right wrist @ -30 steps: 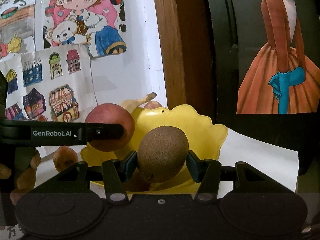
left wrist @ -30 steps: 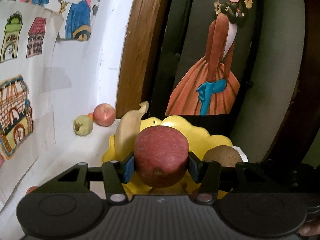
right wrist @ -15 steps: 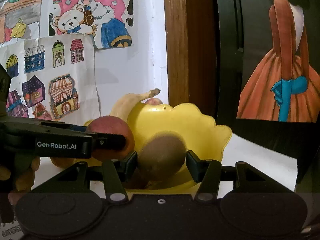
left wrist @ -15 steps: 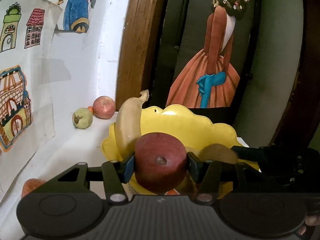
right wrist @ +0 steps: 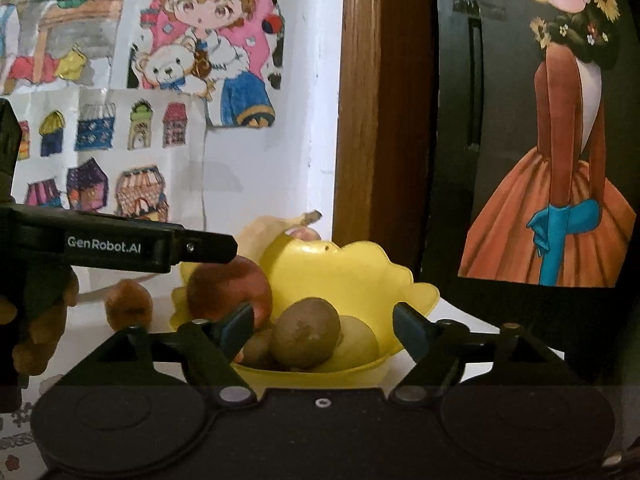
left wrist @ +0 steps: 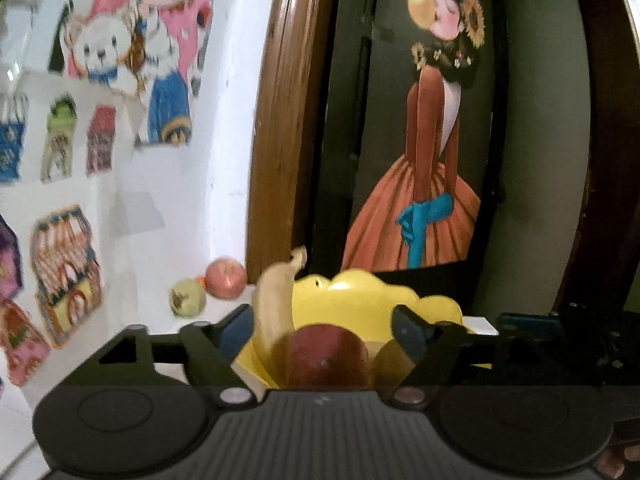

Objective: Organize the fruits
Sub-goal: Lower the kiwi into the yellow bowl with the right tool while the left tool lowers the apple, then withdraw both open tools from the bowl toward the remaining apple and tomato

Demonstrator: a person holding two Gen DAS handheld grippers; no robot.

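Observation:
A yellow scalloped bowl point(left wrist: 360, 296) point(right wrist: 352, 276) stands on a white tabletop. It holds a banana point(left wrist: 272, 312), a red apple point(left wrist: 324, 360) point(right wrist: 228, 292), a brown kiwi point(right wrist: 306, 334) and a pale fruit point(right wrist: 360, 344). My left gripper point(left wrist: 324, 332) is open just above the apple, and its fingers are well clear of it. My right gripper point(right wrist: 324, 330) is open too, with the kiwi lying loose in the bowl beyond its fingers. The left gripper's finger point(right wrist: 160, 248) reaches in over the apple from the left.
A pink apple point(left wrist: 226, 280) and a greenish fruit point(left wrist: 187, 297) lie on the tabletop by the wall behind the bowl. A brown fruit point(right wrist: 128, 306) sits left of the bowl. Children's drawings cover the white wall point(right wrist: 180, 80). A wooden post point(right wrist: 376, 120) and a dark painting point(right wrist: 560, 184) stand behind.
Both grippers have opened. The red apple left the left gripper and the kiwi left the right gripper, and both now rest in the yellow bowl. The grippers have drawn back slightly.

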